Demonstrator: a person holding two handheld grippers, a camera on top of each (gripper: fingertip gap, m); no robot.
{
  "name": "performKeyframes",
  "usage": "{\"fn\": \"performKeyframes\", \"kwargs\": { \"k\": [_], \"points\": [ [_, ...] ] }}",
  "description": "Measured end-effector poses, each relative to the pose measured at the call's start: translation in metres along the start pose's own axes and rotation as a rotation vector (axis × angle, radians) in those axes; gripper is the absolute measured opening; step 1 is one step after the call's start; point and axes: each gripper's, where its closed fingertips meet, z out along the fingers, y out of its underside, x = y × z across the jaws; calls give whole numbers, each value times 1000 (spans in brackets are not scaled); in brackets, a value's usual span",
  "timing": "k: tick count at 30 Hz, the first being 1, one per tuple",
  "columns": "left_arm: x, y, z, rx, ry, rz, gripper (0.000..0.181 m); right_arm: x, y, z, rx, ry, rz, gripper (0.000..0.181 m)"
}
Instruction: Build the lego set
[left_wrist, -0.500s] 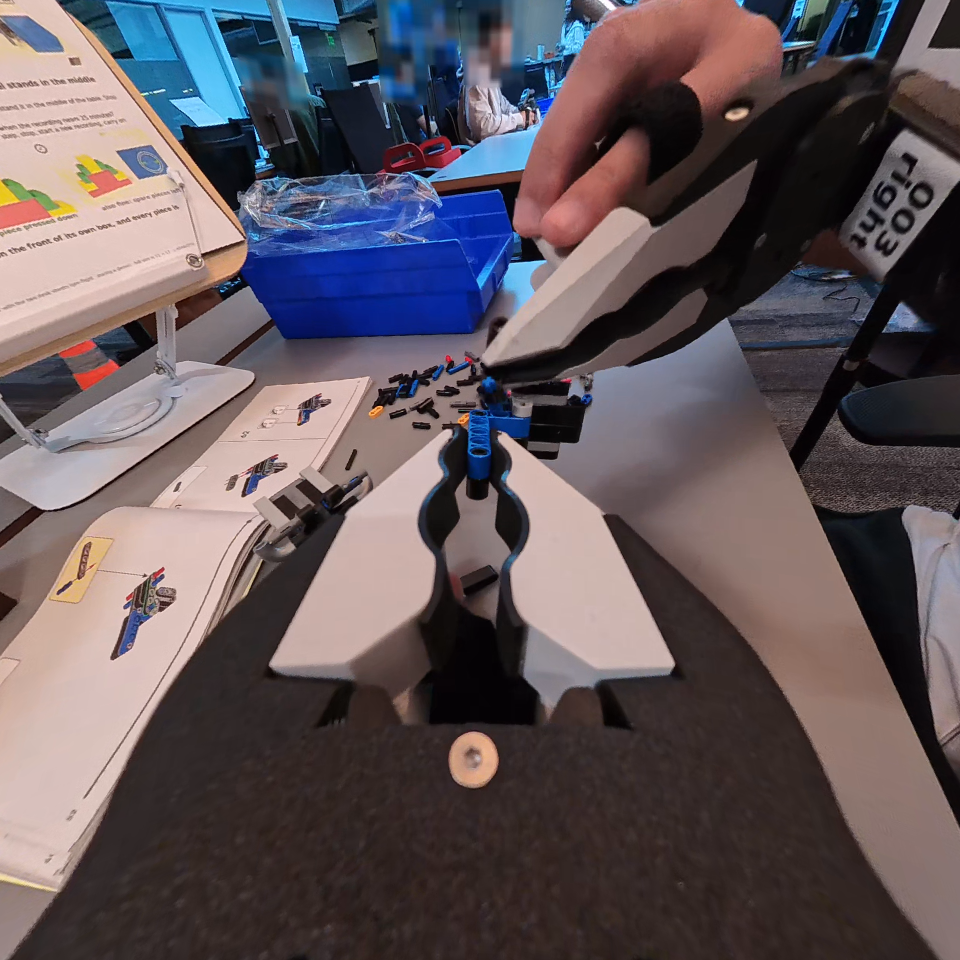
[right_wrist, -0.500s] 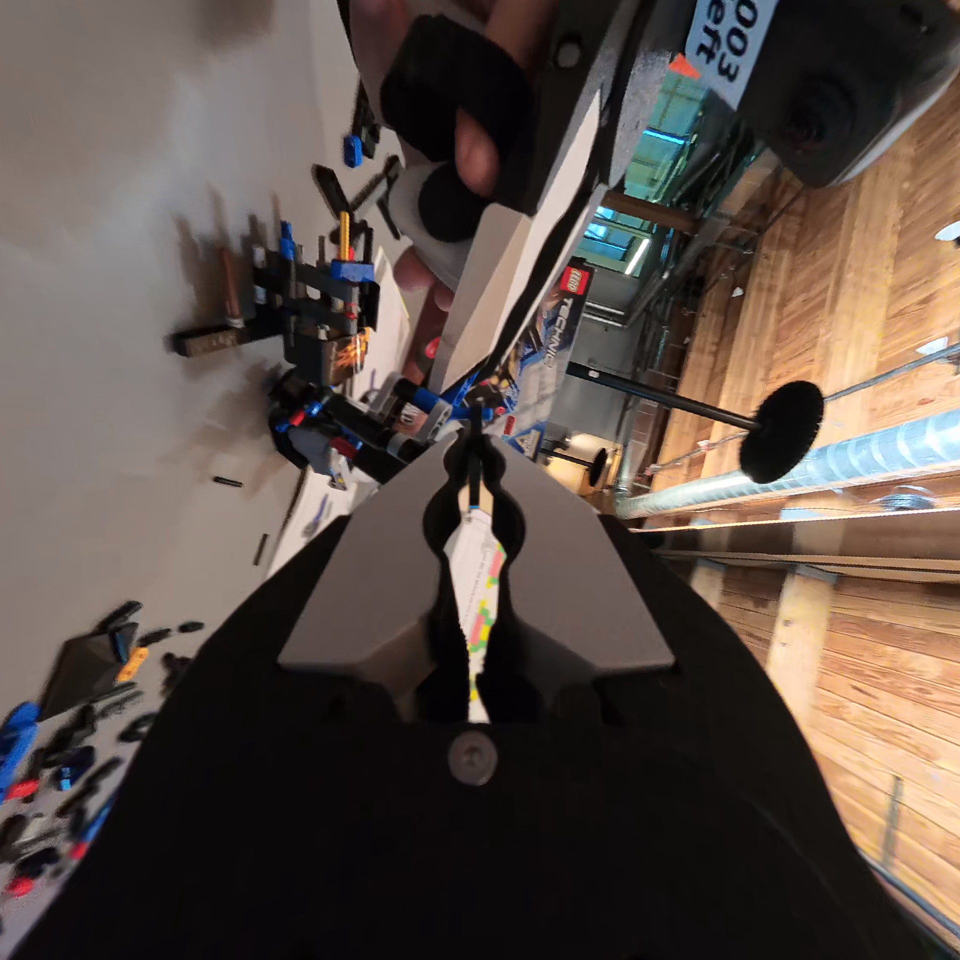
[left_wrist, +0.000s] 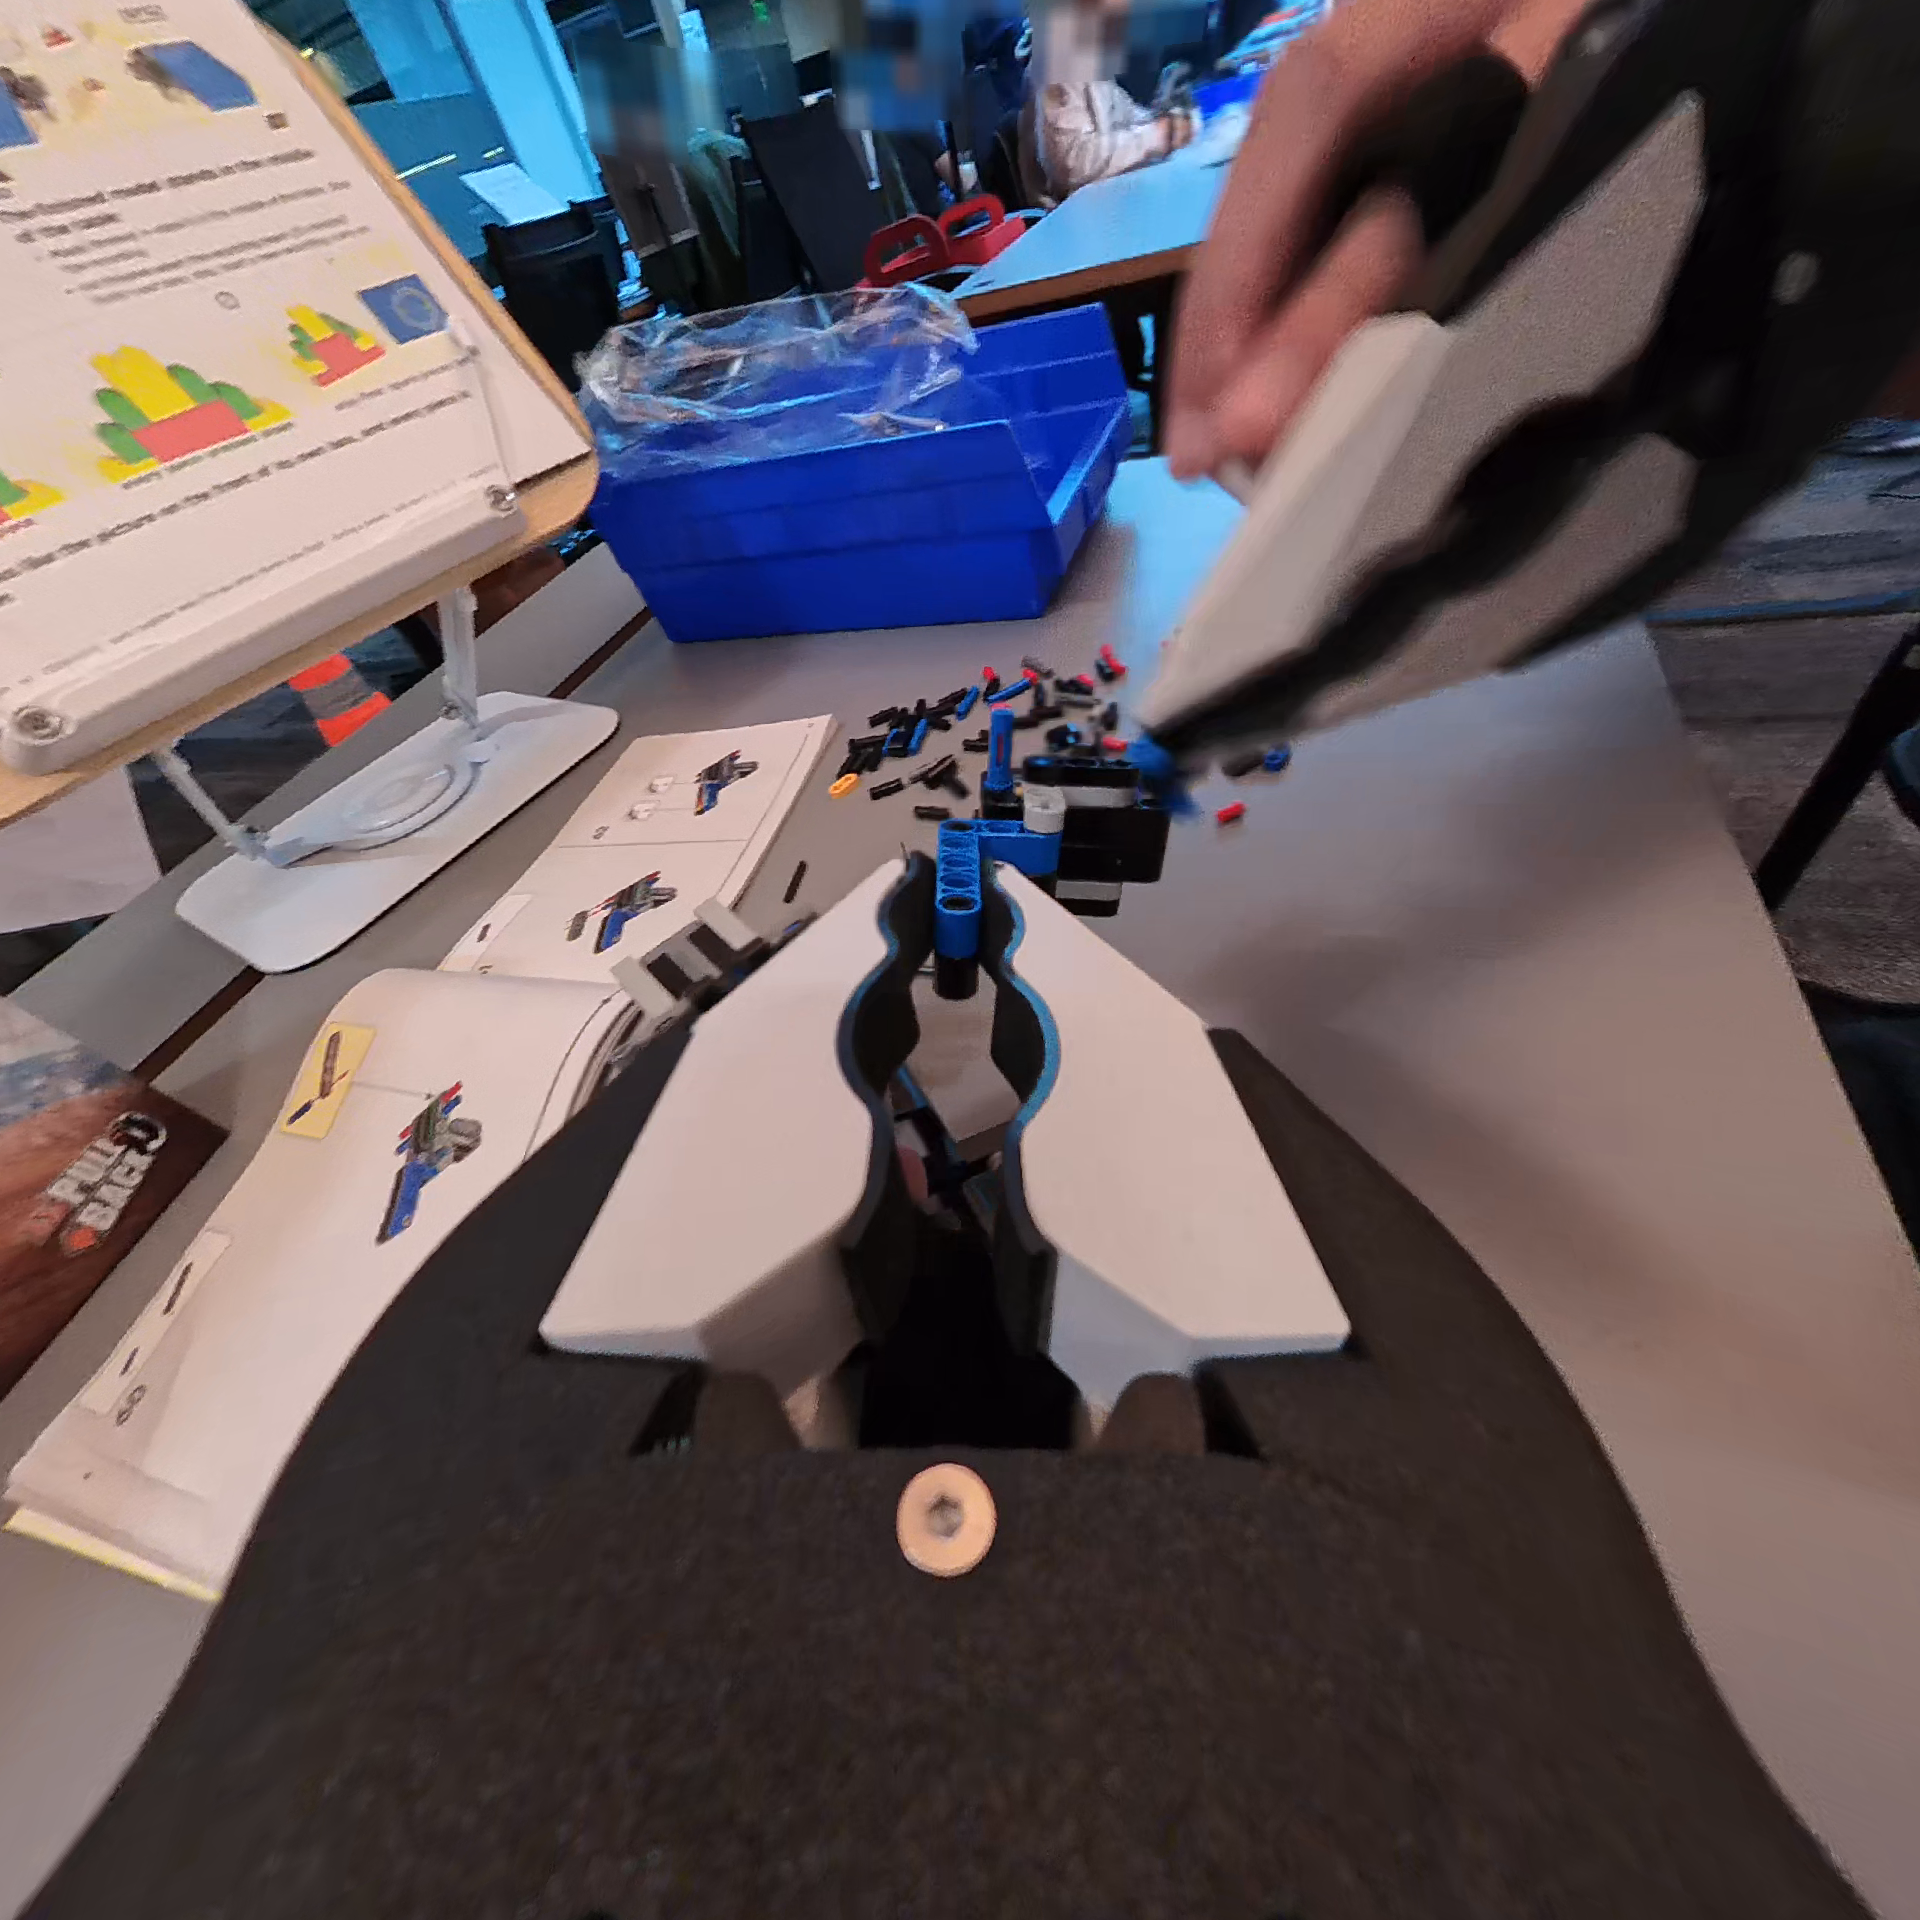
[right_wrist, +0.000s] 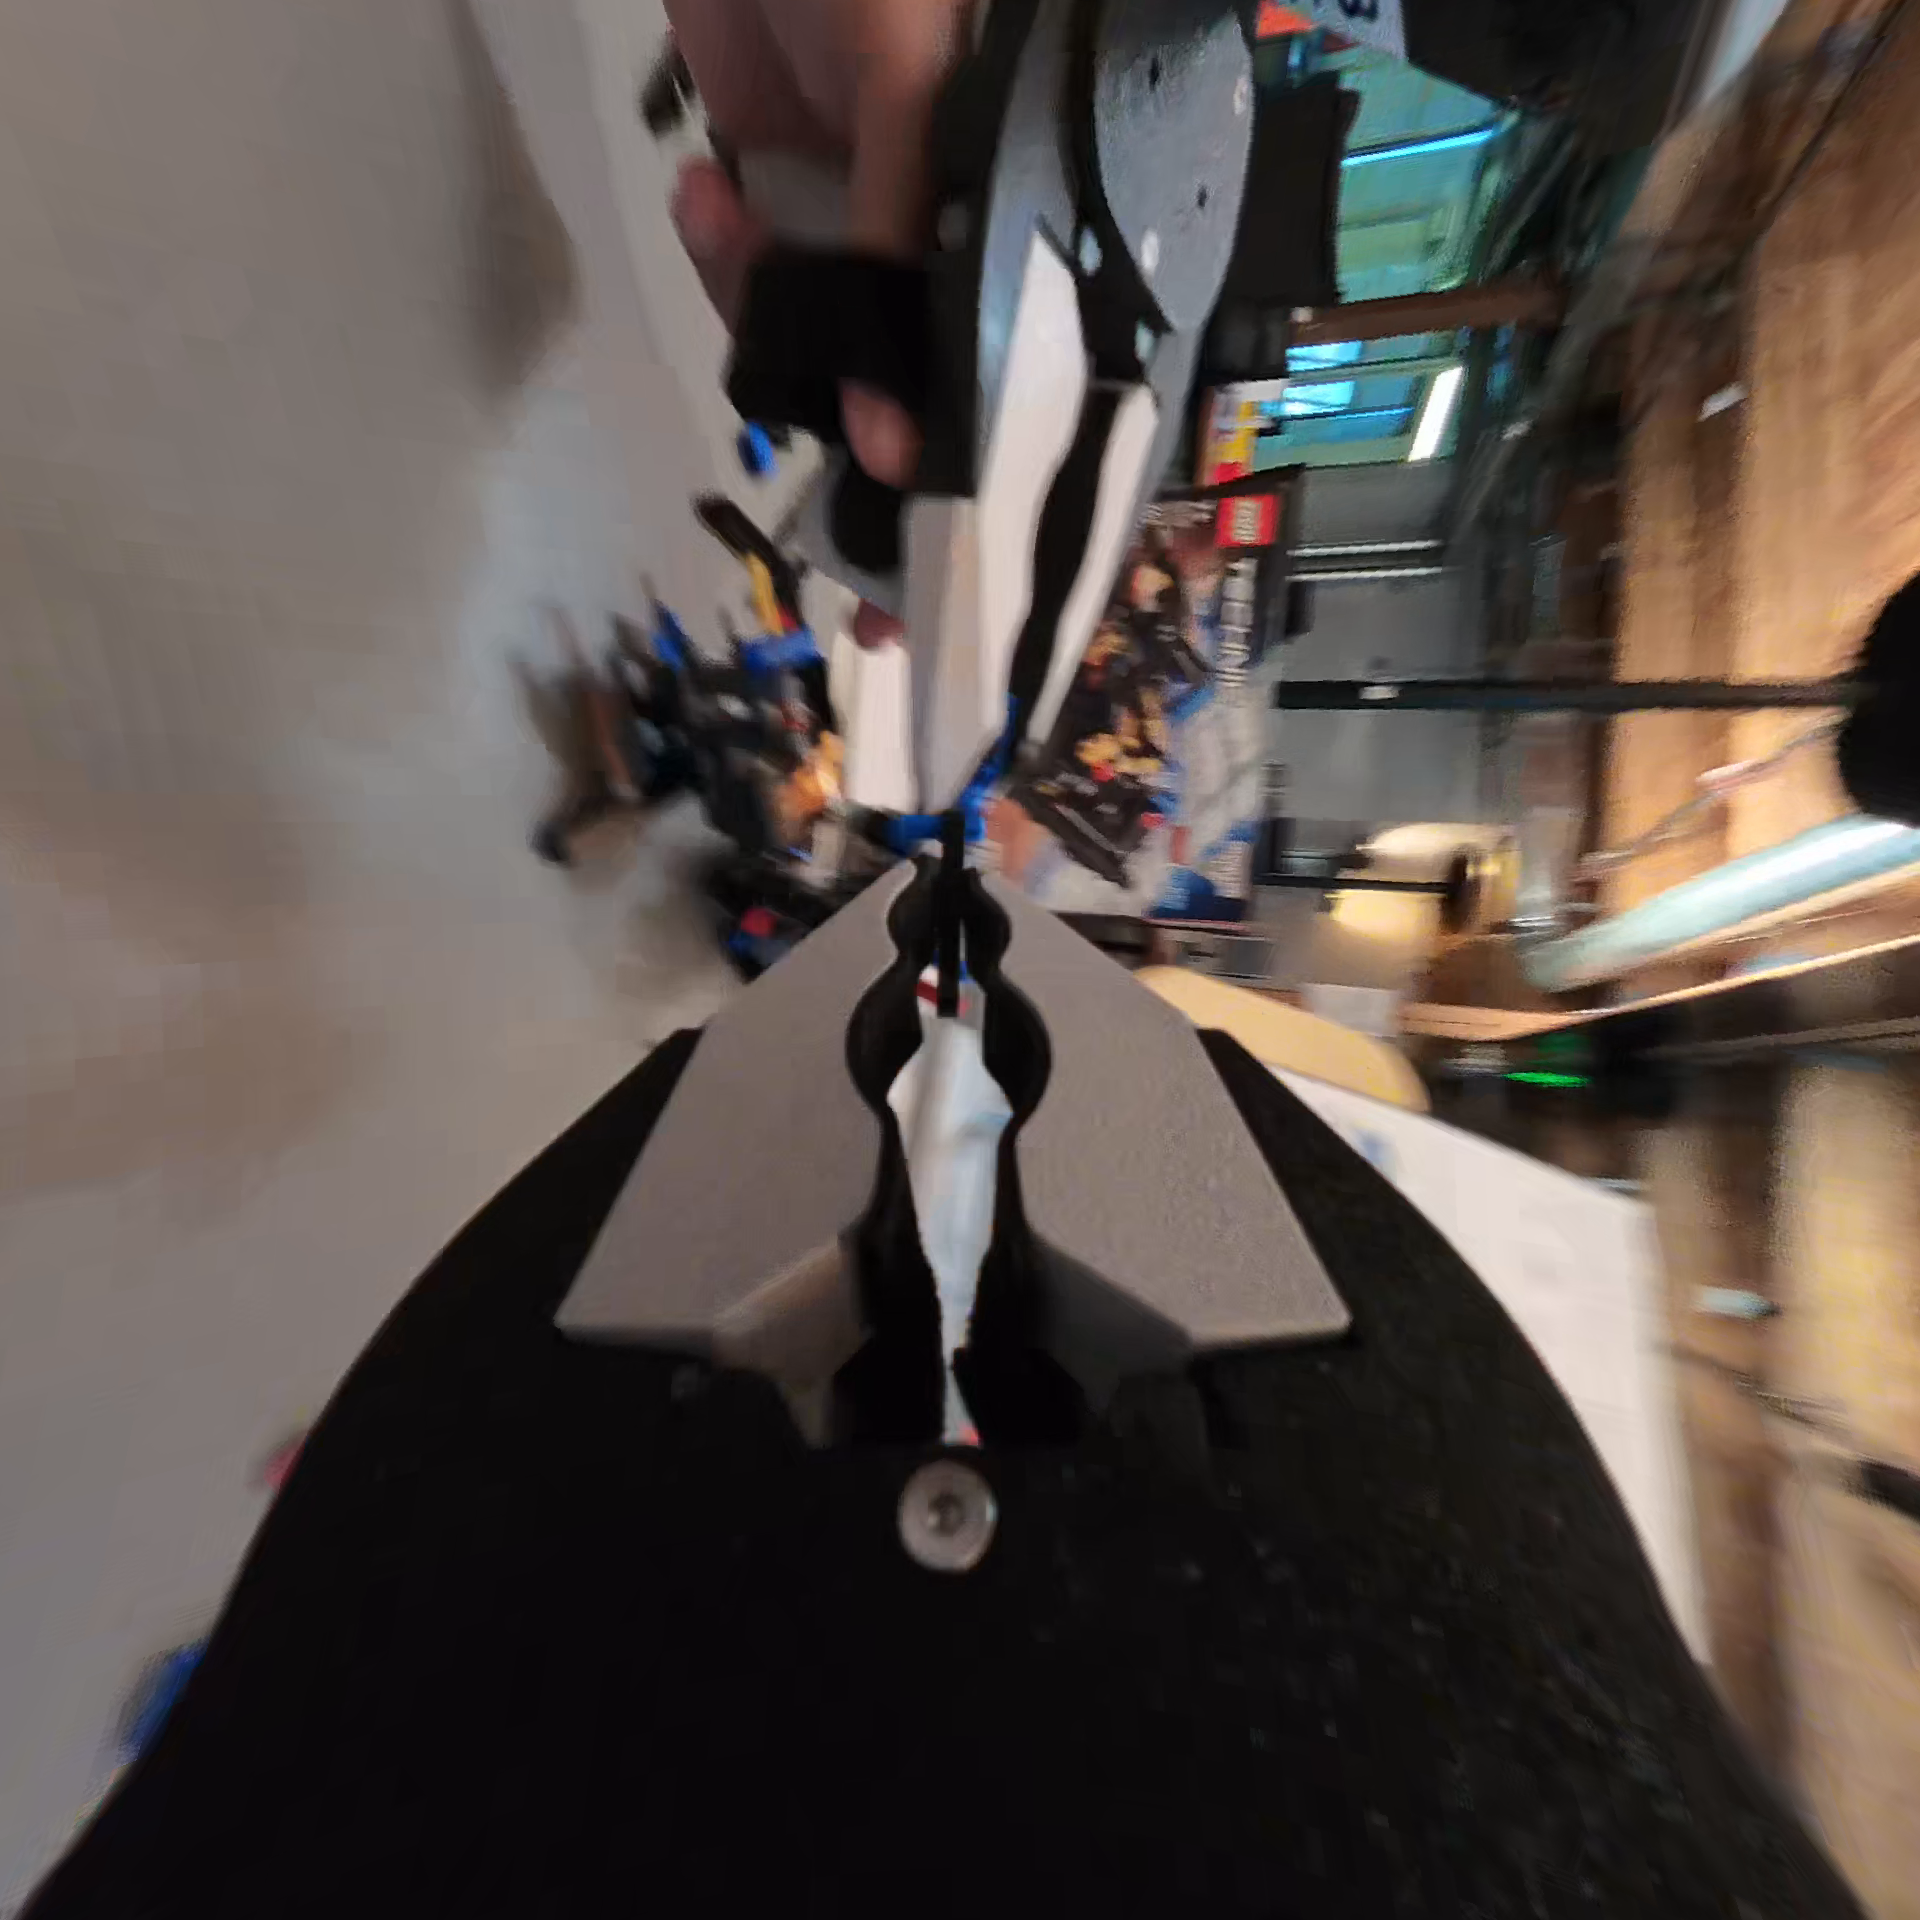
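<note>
Left tool (left_wrist: 951, 914) pinching blue perforated beam (left_wrist: 958, 883) of black-and-blue lego assembly (left_wrist: 1081, 831), above grey tabletop (left_wrist: 1403, 987). Right tool (right_wrist: 948, 904) clamped on thin black axle (right_wrist: 949, 935), tips beside assembly. Beyond, loose pins (left_wrist: 956, 727), blue bin (left_wrist: 852, 520).

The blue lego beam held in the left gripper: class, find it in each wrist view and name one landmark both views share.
Left wrist view: the blue lego beam sits just above centre, clamped at the left gripper tips.
Right wrist view: blurred blue at centre, at the far gripper's tips; probably the beam.
Shared landmark: the black and blue lego assembly on the table.
</note>
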Motion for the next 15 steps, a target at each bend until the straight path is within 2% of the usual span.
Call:
{"fn": "performKeyframes", "kwargs": {
  "k": [2,5,6,11,13,15],
  "points": [
    [-8,2,-1,-15,-33,-12,6,-26,-6,-1,37,-81,163,2],
    [-14,5,-1,-21,-53,-36,6,-100,-9,-12,-12,-414,348,2],
    [-14,6,0,-24,-53,-43,6,-112,-13,-18,-10,-472,394,3],
    [-9,9,3,-33,-39,-33,6,-145,-36,-60,75,-784,564,3],
    [-8,8,3,-32,-37,-26,6,-156,-32,-67,72,-841,528,3],
    [-7,8,3,-31,-37,-25,6,-157,-28,-67,79,-836,530,3]
  ]
}}
